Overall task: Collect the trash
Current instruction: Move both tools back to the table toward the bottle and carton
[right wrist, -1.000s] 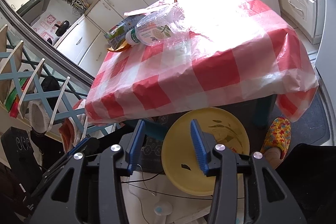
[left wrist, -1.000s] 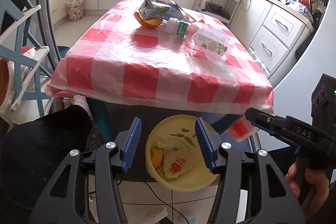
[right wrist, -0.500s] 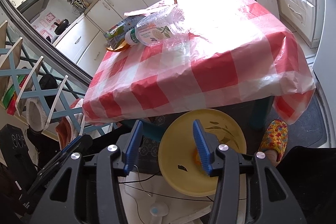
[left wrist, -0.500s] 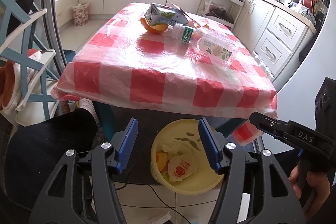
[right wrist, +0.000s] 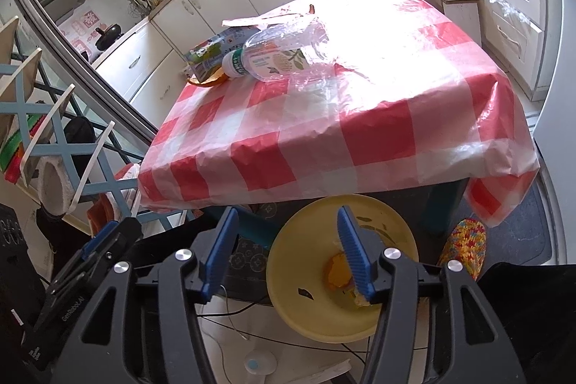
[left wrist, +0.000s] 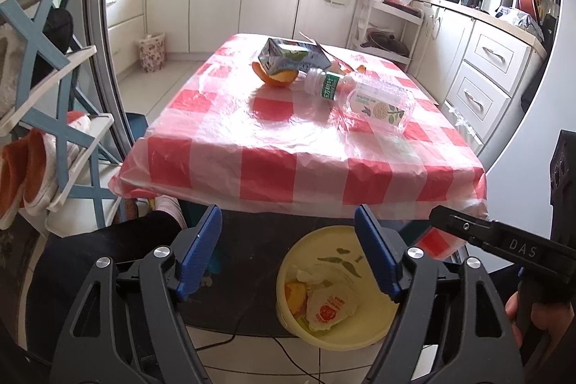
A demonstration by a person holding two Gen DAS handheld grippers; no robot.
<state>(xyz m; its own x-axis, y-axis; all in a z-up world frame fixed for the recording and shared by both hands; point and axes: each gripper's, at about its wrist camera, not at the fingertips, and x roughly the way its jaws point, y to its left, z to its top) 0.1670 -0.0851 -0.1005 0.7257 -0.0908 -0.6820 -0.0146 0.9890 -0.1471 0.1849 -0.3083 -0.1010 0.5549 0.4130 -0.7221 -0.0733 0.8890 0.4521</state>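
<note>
A yellow bin point(left wrist: 324, 330) point(right wrist: 284, 283) stands on the floor at the table's near edge, holding a crumpled wrapper point(left wrist: 329, 306) and orange peel point(left wrist: 293, 292) point(right wrist: 336, 272). On the checked tablecloth point(left wrist: 288, 139) point(right wrist: 360, 117) lie a clear plastic bottle point(left wrist: 370, 98) point(right wrist: 277, 58), a drink carton point(left wrist: 293, 56) point(right wrist: 212, 53) and half an orange peel point(left wrist: 275, 76). My left gripper point(left wrist: 288, 252) hangs above the bin's left side, jaws opening, nothing between them. My right gripper point(right wrist: 288, 252) hovers over the bin, jaws opening and empty; it also shows as the right gripper point(left wrist: 504, 243).
A blue wooden rack point(left wrist: 46, 117) with slippers stands at the left. White cabinets point(left wrist: 486, 74) run along the right and back. A dark mat point(right wrist: 529, 240) lies under the table, cables point(right wrist: 223, 312) trail on the floor, and a foot in a knitted slipper point(right wrist: 462, 249) rests by the bin.
Both grippers' jaws have spread wider. The left view has tilted upward, so the table sits lower in frame and the bin has shifted right. Orange peel now shows in the bin by the right gripper's finger.
</note>
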